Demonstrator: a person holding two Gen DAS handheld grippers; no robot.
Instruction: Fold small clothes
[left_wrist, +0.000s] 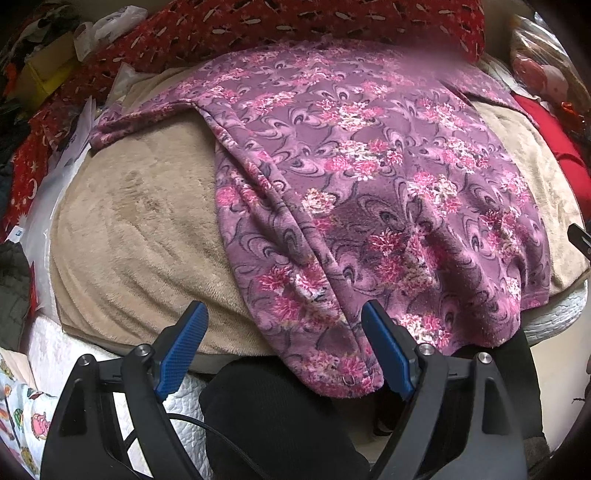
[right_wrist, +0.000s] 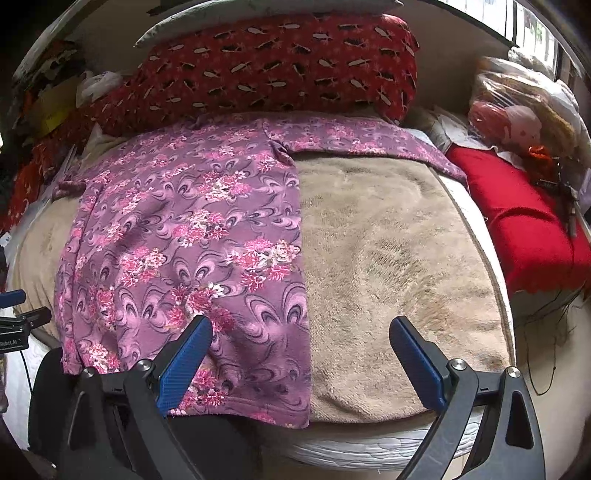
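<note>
The purple floral garment (left_wrist: 354, 177) lies spread flat on the beige blanket (right_wrist: 399, 266) on the bed, sleeves out, likely laid ready for folding; its hem sits between the left gripper (left_wrist: 284, 347) jaws, spread, and under the right gripper's (right_wrist: 301, 362) left jaw, also spread, nothing pinched

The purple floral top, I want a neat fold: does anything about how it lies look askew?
Yes. The purple floral top lies off-centre on the beige blanket, its hem hanging over the near edge. One sleeve stretches out sideways, and wrinkles bunch the lower half. Both grippers are open.
</note>
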